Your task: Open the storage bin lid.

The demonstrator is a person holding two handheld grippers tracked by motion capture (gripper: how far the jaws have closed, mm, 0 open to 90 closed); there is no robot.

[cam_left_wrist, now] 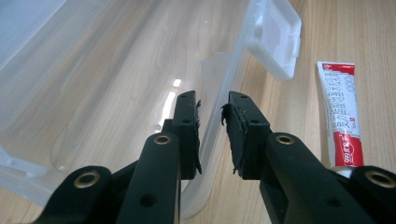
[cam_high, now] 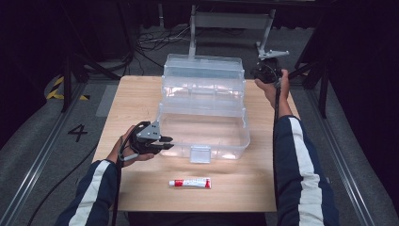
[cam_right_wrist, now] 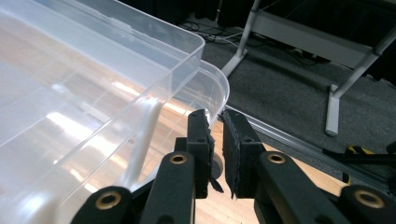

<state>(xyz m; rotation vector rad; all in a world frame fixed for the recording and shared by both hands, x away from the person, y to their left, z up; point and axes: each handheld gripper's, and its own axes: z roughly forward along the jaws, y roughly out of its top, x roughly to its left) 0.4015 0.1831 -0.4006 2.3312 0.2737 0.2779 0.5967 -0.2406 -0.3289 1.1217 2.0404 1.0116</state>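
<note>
1. Clear plastic forms the large hinged storage box that stands open at the middle of the pale wooden table, its stepped trays and lid tilted back toward the far edge.
2. At the box's near left corner, the left gripper has its black jaws closed on the thin front wall, one pad inside and one outside (seen plainly in the left gripper view).
3. At the far right corner, the right gripper pinches the curved rim of the lid between its nearly closed jaws, as the right gripper view shows.
4. Lying flat on the table in front of the box, well apart from both grippers, is a small white and red tube; a clear flap latch hangs from the box's front wall.
5. Beyond the table, grey carpet, loose black cables and a grey metal frame stand against a dark room.
</note>
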